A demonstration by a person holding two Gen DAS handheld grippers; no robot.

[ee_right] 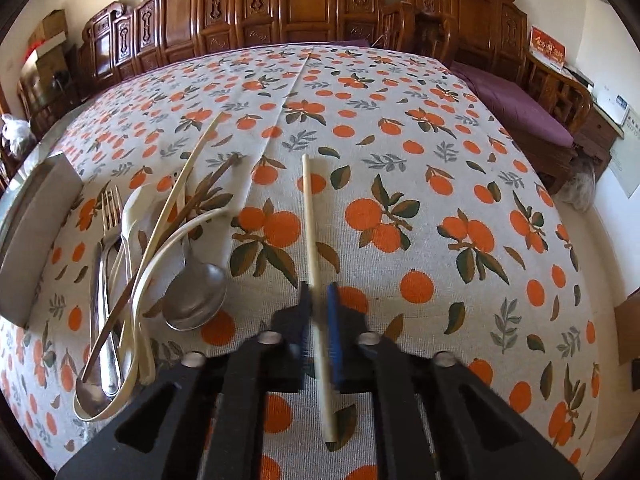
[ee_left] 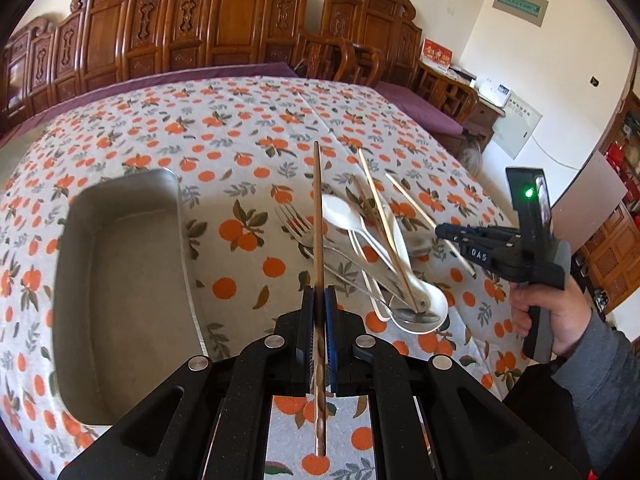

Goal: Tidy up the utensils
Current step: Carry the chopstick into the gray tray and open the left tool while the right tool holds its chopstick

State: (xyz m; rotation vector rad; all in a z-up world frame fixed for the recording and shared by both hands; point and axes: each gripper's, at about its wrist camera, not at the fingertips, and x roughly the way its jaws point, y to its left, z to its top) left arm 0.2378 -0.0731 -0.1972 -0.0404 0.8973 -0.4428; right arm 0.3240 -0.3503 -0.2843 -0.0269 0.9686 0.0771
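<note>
My left gripper [ee_left: 319, 294] is shut on a dark brown chopstick [ee_left: 318, 216] that points forward above the table. To its left lies a metal tray [ee_left: 120, 292], which shows nothing inside. To its right lies a heap of utensils: a fork [ee_left: 294, 220], white spoons [ee_left: 420, 304], metal spoons and pale chopsticks [ee_left: 380, 216]. My right gripper [ee_right: 320, 296] is shut on a pale chopstick [ee_right: 314, 264], held over the cloth. It also shows in the left wrist view [ee_left: 444, 232], at the right of the heap. The heap [ee_right: 132, 280] and the tray [ee_right: 36, 220] lie to the right gripper's left.
The table carries a cloth with an orange-fruit print [ee_right: 400, 160]. Carved wooden chairs [ee_left: 224, 28] line the far edge. A bench with a purple cushion [ee_right: 520, 108] stands at the right. The person's hand and sleeve [ee_left: 568, 340] are at the right.
</note>
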